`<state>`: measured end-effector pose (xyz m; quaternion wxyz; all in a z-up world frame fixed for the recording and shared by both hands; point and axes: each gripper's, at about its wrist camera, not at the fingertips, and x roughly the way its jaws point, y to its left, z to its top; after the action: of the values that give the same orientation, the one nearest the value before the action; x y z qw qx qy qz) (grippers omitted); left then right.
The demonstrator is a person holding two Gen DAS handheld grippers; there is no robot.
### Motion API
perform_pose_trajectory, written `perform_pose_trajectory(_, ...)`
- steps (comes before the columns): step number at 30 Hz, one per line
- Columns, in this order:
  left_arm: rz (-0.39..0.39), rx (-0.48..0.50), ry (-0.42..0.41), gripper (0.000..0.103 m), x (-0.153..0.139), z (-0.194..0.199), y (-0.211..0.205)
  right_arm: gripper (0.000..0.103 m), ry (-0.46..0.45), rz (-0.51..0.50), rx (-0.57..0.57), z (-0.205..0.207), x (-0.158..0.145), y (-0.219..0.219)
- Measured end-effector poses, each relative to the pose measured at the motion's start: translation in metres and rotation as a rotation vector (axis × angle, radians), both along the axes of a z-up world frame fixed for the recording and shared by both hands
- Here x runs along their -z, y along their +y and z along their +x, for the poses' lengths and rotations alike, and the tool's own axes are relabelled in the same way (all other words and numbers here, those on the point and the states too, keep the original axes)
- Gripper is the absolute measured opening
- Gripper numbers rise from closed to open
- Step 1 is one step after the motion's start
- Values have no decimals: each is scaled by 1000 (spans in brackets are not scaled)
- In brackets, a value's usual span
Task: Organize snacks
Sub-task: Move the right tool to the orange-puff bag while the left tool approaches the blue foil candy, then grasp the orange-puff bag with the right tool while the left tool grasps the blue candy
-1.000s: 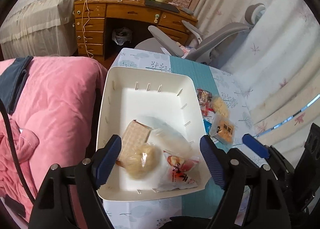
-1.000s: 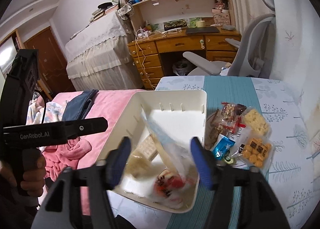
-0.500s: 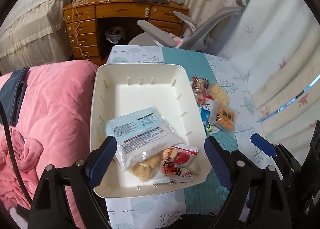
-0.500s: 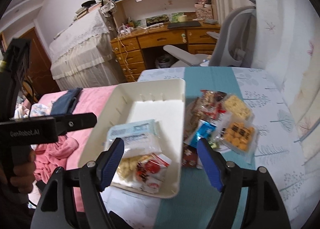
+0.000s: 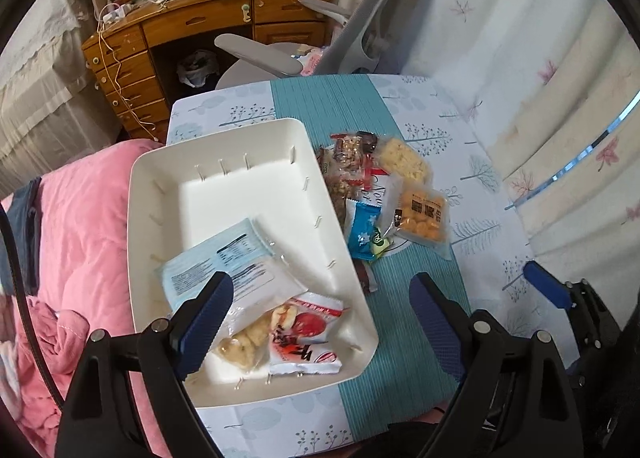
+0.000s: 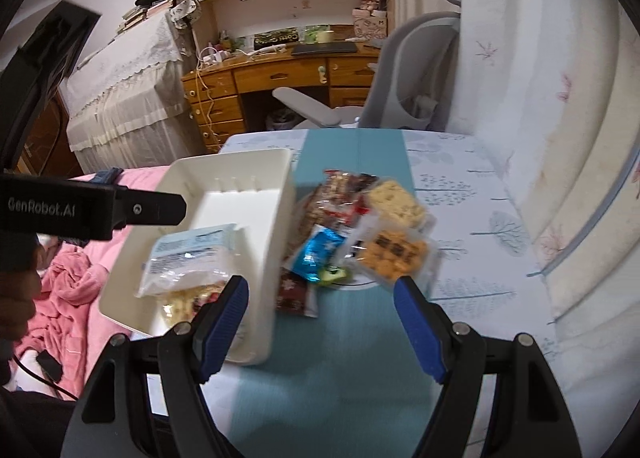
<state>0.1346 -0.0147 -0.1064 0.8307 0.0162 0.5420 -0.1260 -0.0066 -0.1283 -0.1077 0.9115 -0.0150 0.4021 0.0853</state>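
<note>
A: How far along are you?
B: Three packets lie in your white bin (image 5: 224, 194); a heap of snacks (image 6: 360, 230) waits beside it on the surface (image 6: 460, 194).
A: Your claws?
B: Left claw (image 5: 320, 312) and right claw (image 6: 320, 316) just opened apart, both empty.

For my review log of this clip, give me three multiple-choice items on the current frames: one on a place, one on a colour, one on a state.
1. Where does the pale blue packet lie?
A. in the white bin
B. on the desk
C. on the pink blanket

2. What colour is the strip of cloth down the middle of the table?
A. red
B. teal
C. black

3. How do the jaws of the right gripper stand?
A. shut on a packet
B. shut on nothing
C. open, holding nothing

Answers: 1 A, the packet rests inside the bin's walls. 2 B, the ribbed runner is teal. 3 C, only bare cloth shows between the blue pads.
</note>
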Motion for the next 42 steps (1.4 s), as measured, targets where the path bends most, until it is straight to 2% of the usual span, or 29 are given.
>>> perform_pose_trajectory(9, 89, 41, 45, 89, 3, 25, -50, 76, -13, -99, -35, 11, 3, -33)
perform_pose_trajectory(13, 214, 78, 51, 89, 10, 37, -78, 76, 6, -132, -60, 19, 10, -45)
perform_pose_trajectory(18, 289, 79, 101, 89, 26, 55, -106, 76, 28, -139, -93, 38, 20, -60)
perform_pose_trajectory(22, 327, 82, 156, 89, 40, 71, -123, 76, 46, -165, -132, 57, 34, -68)
perform_pose_trajectory(30, 349, 81, 289, 88, 76, 104, -139, 77, 73, -191, -220, 87, 65, -78)
perform_pose_trajectory(34, 358, 77, 355, 77, 97, 120, -142, 77, 33, -257, -288, 95, 83, -74)
perform_pose_trajectory(36, 373, 80, 388, 64, 108, 126, -144, 77, 24, -268, -321, 99, 89, -72)
perform_pose_trajectory(42, 369, 86, 477, 44, 131, 135, -146, 76, 13, -294, -421, 112, 113, -62)
